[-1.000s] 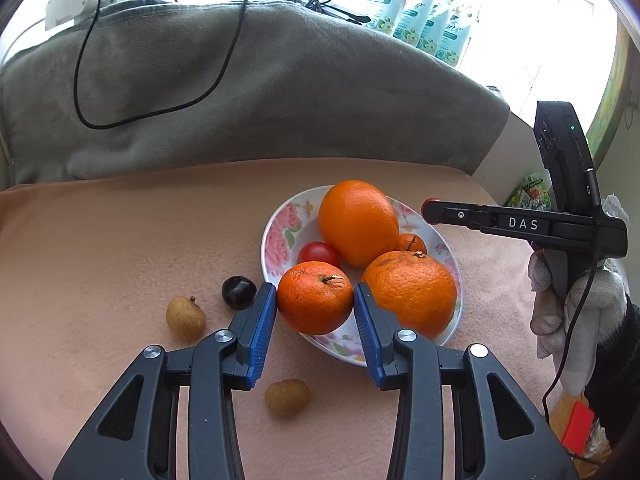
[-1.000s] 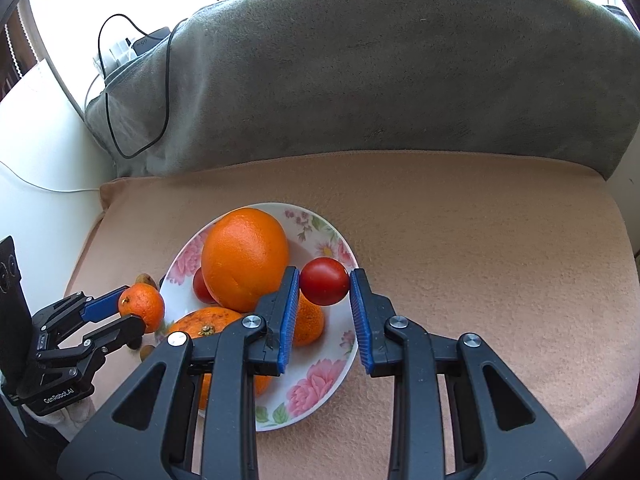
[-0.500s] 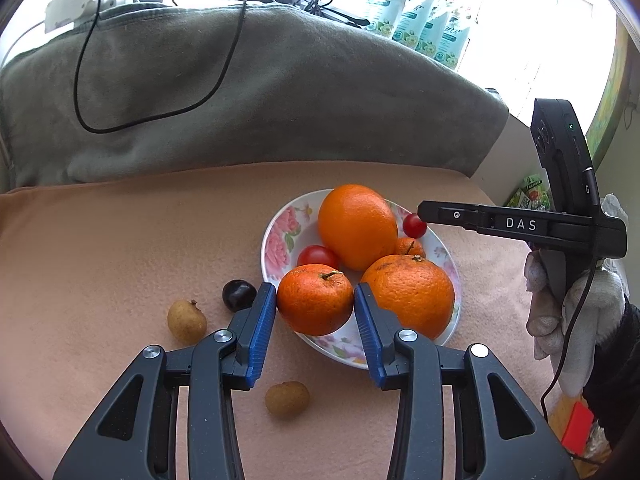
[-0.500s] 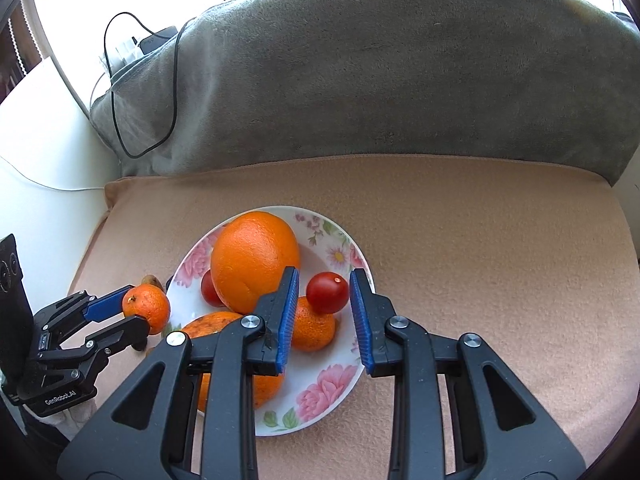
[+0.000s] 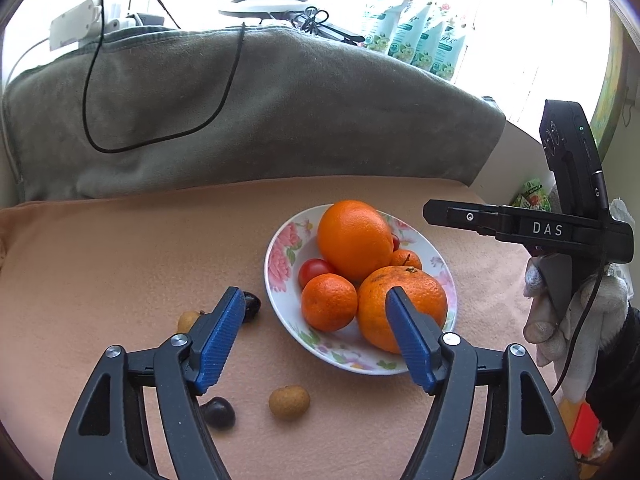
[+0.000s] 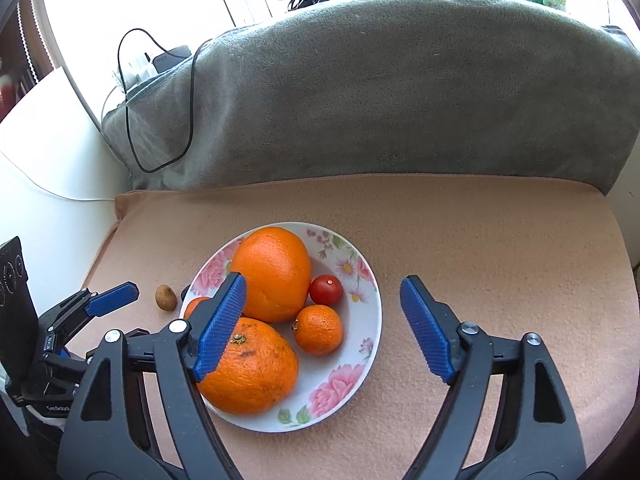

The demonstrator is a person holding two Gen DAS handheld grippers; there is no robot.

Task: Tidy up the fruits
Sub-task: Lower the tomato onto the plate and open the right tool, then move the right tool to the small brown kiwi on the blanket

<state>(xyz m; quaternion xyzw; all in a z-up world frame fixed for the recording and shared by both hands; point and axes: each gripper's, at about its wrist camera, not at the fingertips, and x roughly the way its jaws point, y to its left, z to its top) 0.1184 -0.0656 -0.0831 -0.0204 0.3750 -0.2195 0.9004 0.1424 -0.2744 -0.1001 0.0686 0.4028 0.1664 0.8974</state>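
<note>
Since the earlier frames: both held fruits released, the small mandarin [image 5: 329, 301] and a cherry tomato [image 6: 326, 289] now resting in the floral plate [image 5: 280, 248]; left gripper [image 5: 314, 338] and right gripper [image 6: 322, 330] jaws opening, nothing between them. Plate contents: large orange [image 6: 274, 274], big tangerine [image 6: 250, 368], two mandarins, two cherry tomatoes. Loose on the cloth [image 5: 120, 260], nearer the left gripper: longan [image 5: 289, 401] directly below its jaws, dark fruit [image 5: 218, 412] beside its left finger; two more beyond.
</note>
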